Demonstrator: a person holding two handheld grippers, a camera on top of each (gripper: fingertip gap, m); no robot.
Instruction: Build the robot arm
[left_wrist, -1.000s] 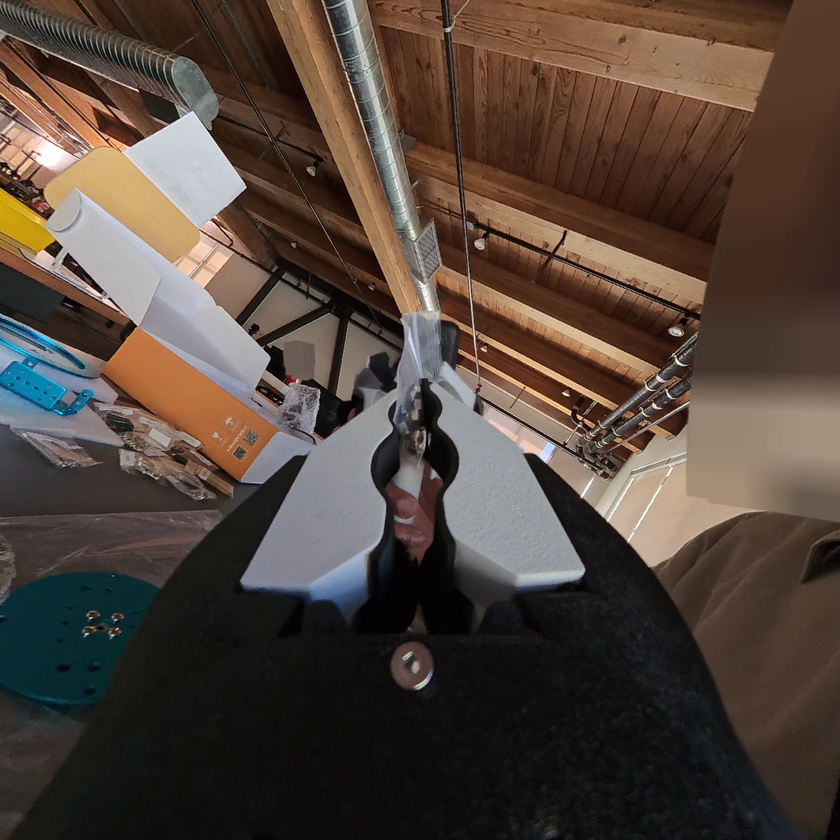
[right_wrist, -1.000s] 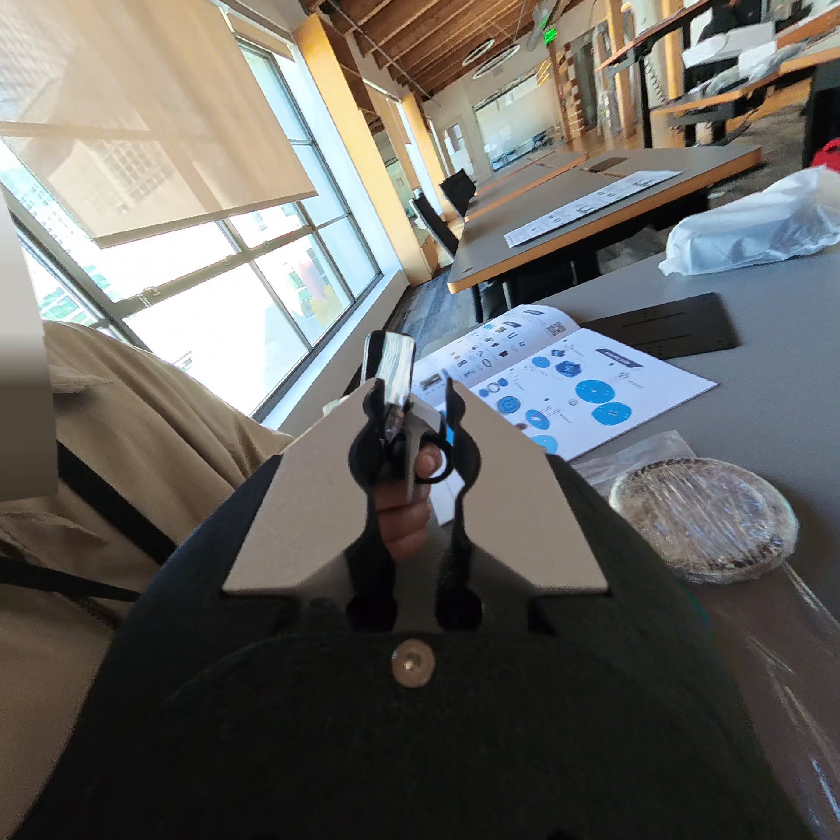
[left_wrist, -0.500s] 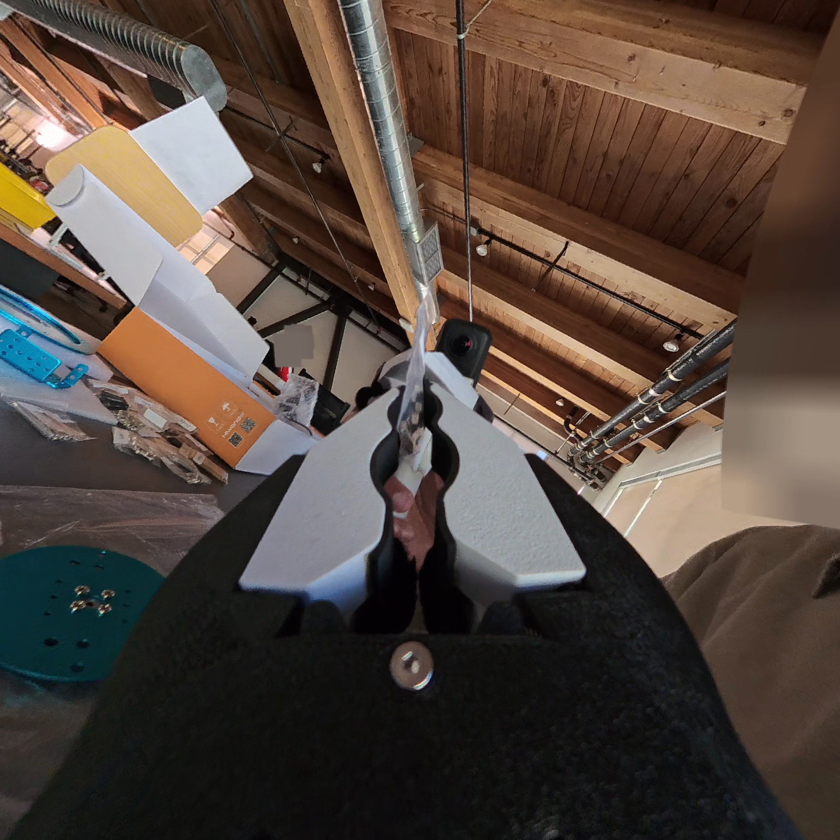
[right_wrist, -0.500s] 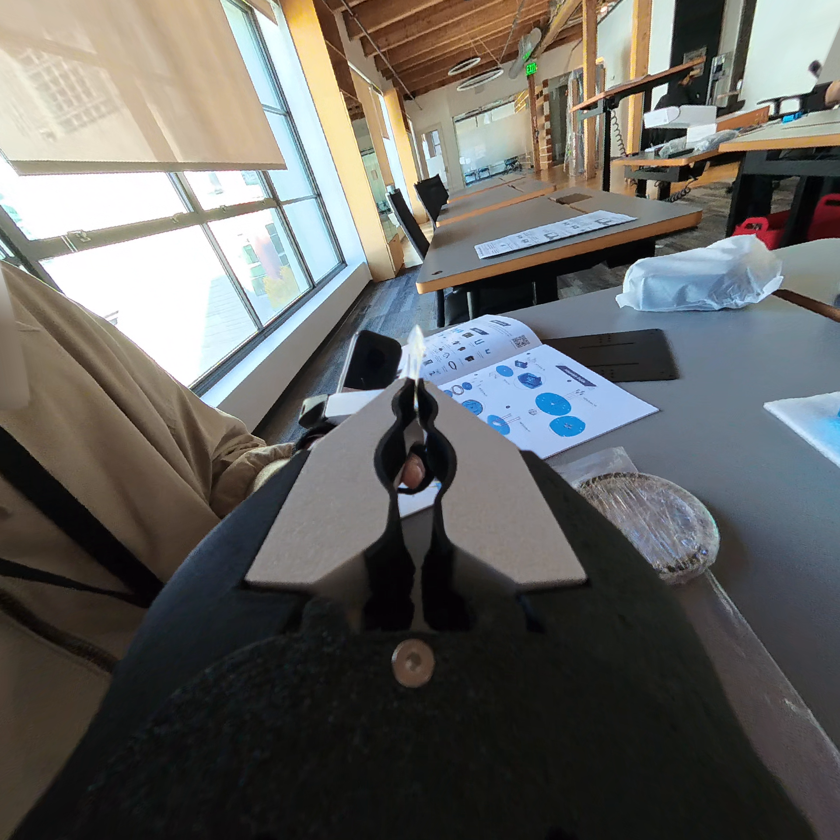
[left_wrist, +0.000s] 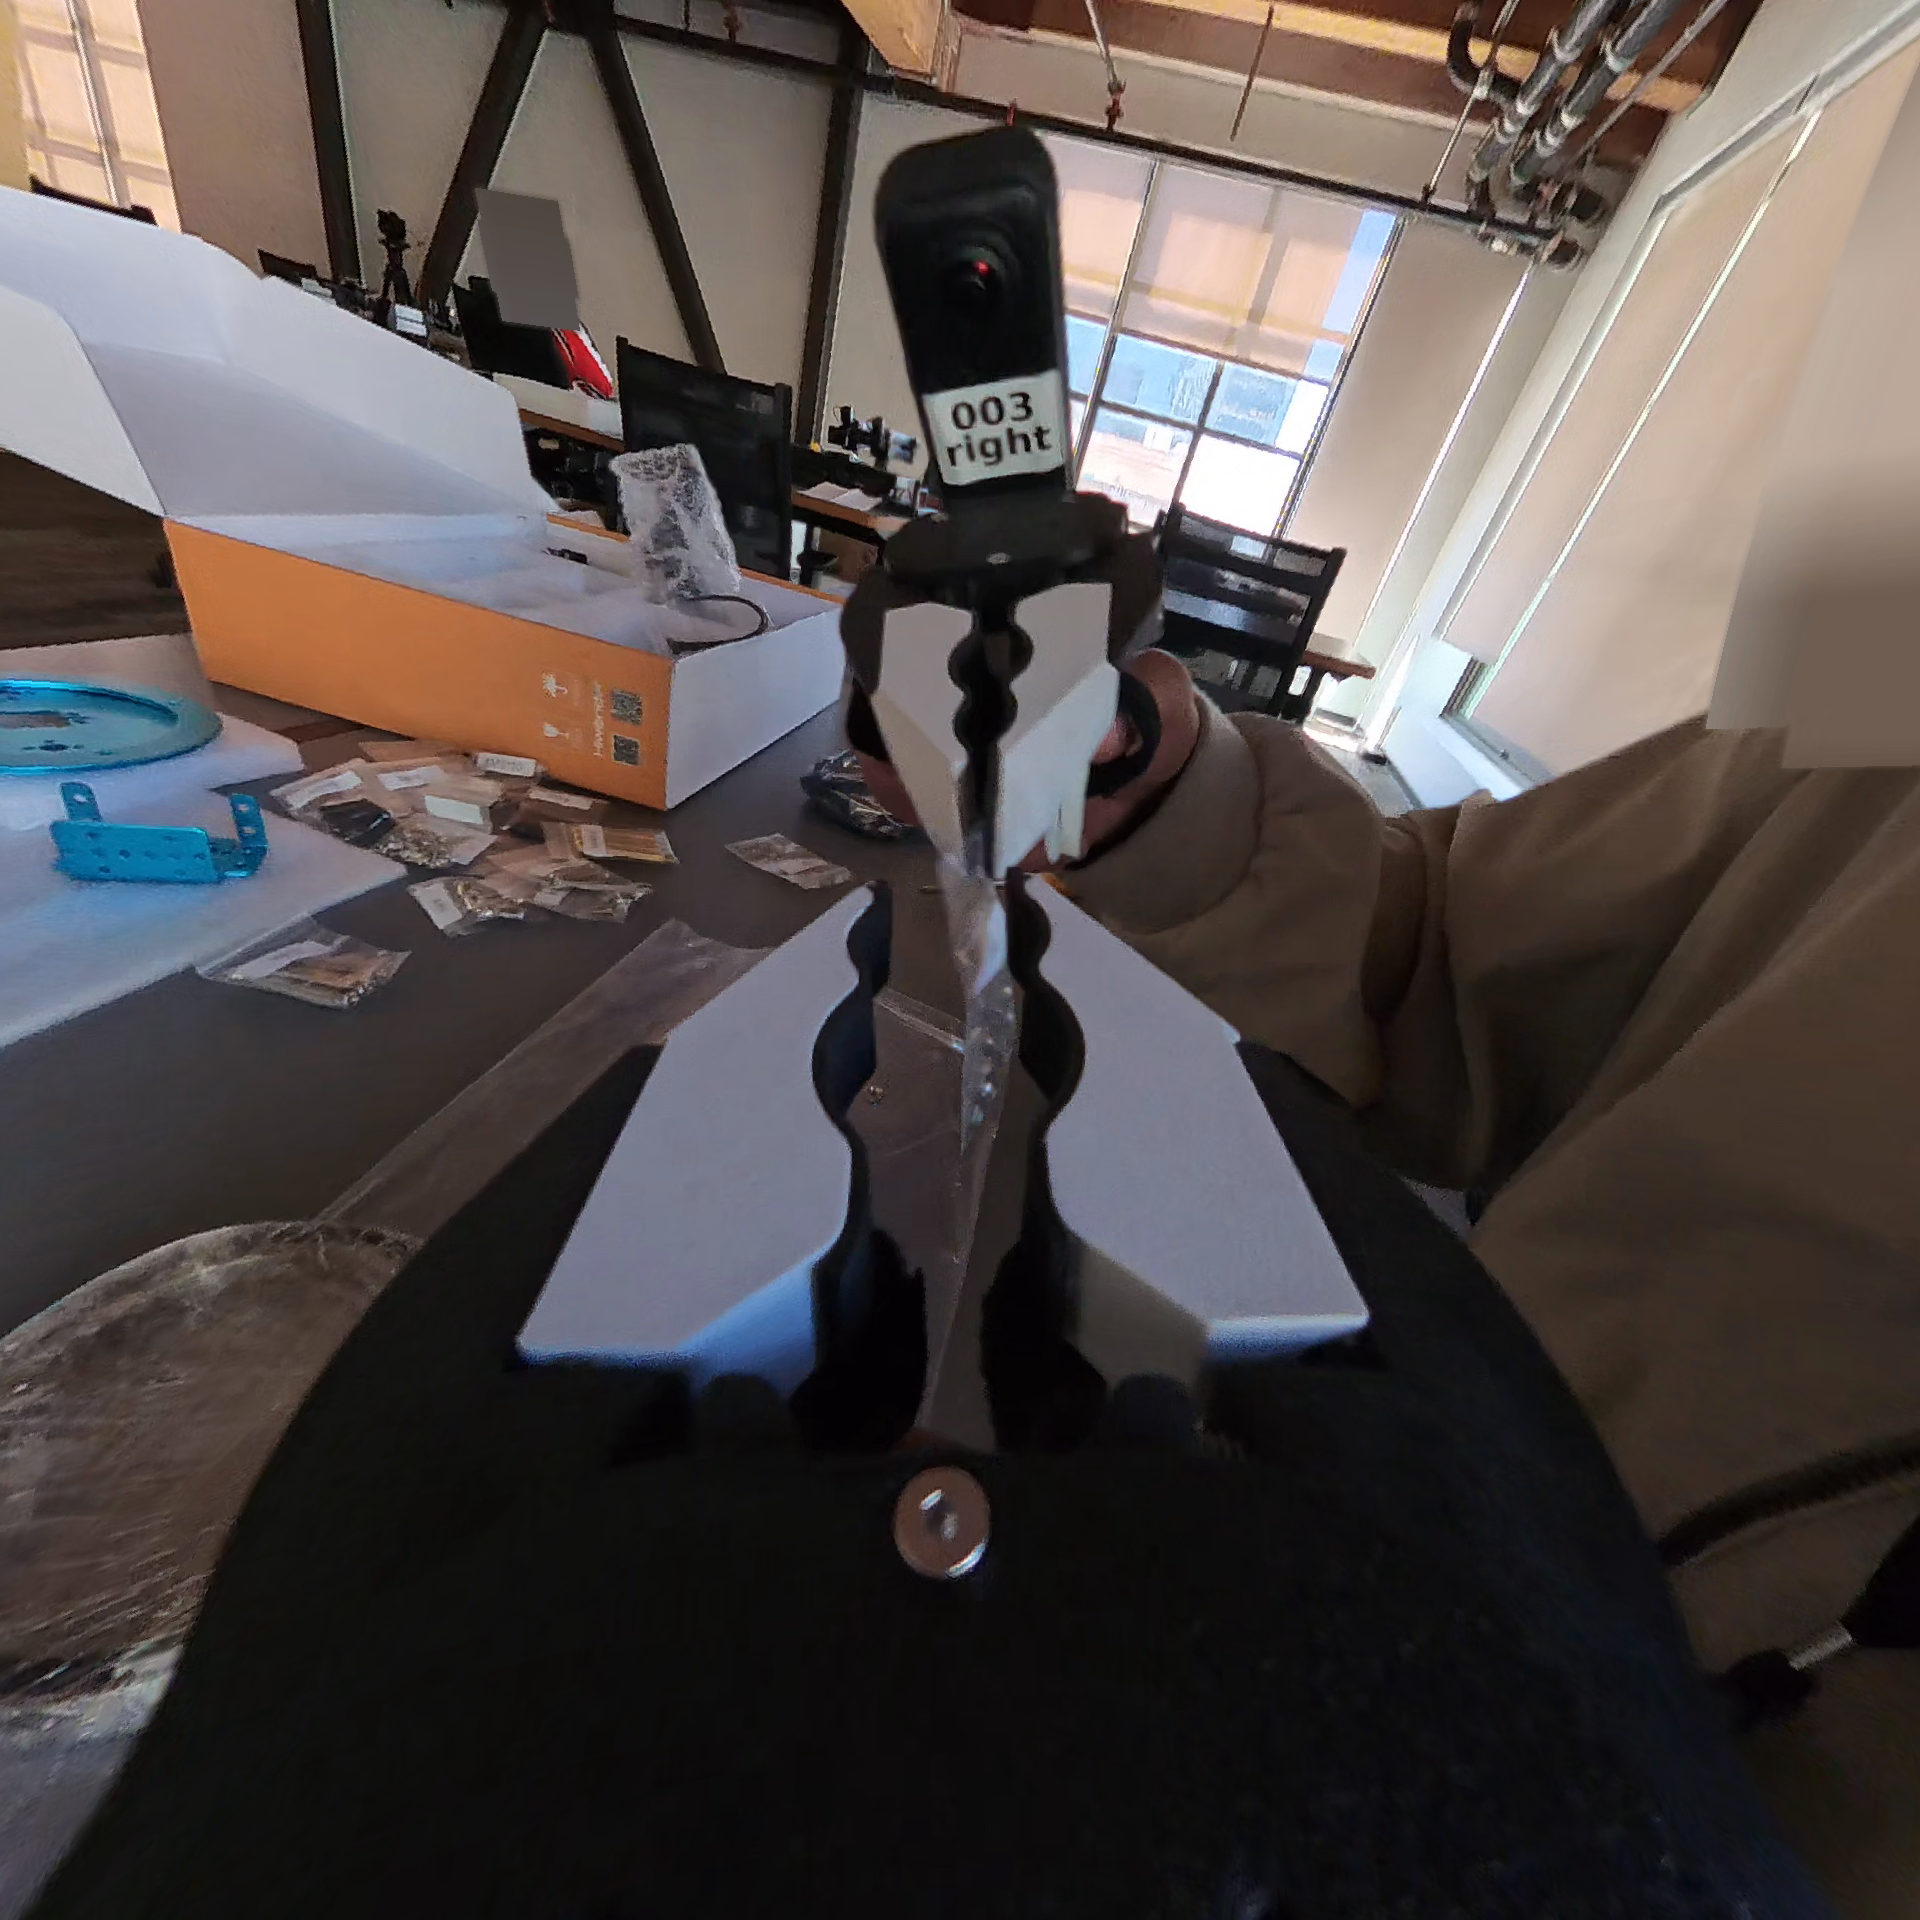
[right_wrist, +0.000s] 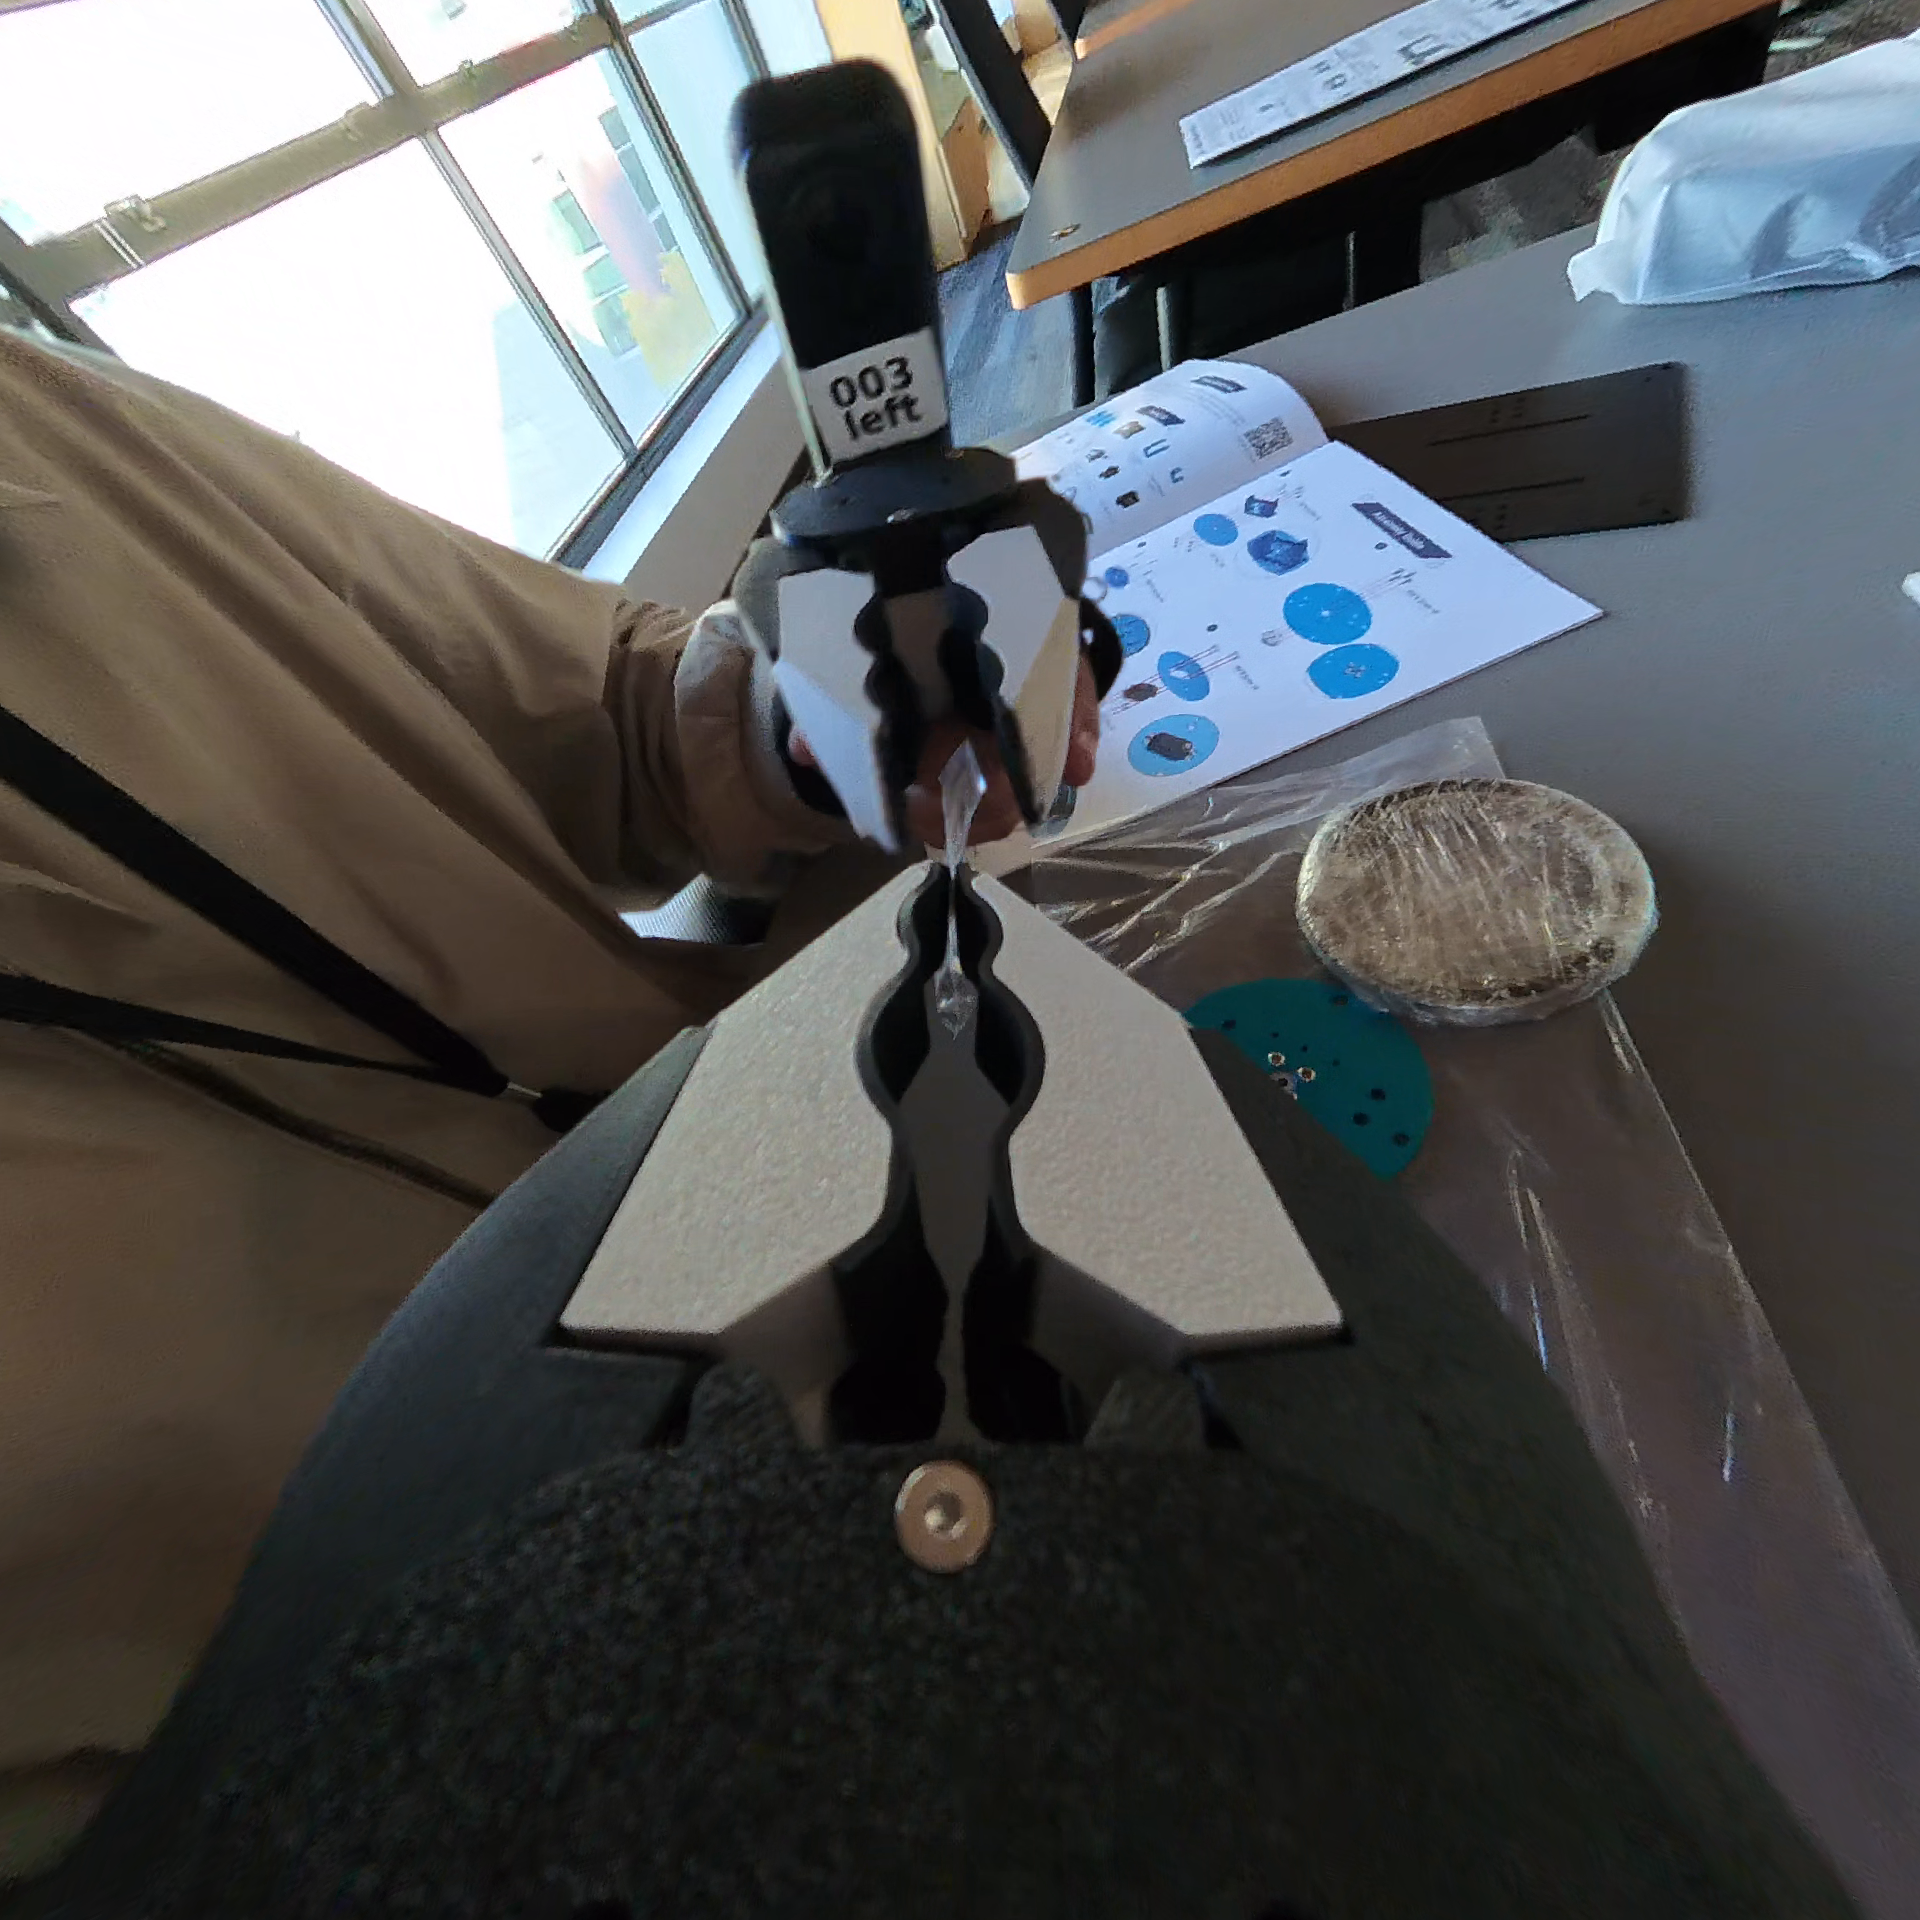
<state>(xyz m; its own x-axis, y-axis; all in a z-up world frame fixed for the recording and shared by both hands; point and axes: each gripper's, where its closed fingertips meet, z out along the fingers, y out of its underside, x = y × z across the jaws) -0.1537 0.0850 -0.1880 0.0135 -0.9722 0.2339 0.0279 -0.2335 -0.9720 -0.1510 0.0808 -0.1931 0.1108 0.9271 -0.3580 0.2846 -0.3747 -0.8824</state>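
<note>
We see a small clear plastic bag of tiny hardware stretched between the two grippers, above the grey table, and we take this bag as our landmark. The left gripper has its jaws drawn nearly together, with the bag running down the narrow gap between them; the right gripper is clenched on the bag's other end, a thin strip of plastic pinched at its tips. Each gripper faces the other tip to tip, and in each view the far one carries a black camera with a white label. Beyond the bag from the right wrist view, a hand holds the left gripper's handle, tan sleeve behind it. Just right of the bag in that view lie a teal perforated disc on a sheet of clear plastic, and next to it a round part wrapped in plastic film. Farther beyond the bag an open instruction booklet lies flat, with a black plate behind it. From the left wrist view, left of the bag, small parts packets are scattered on the table, an open orange and white box stands behind them, and a blue metal bracket rests on white foam
</note>
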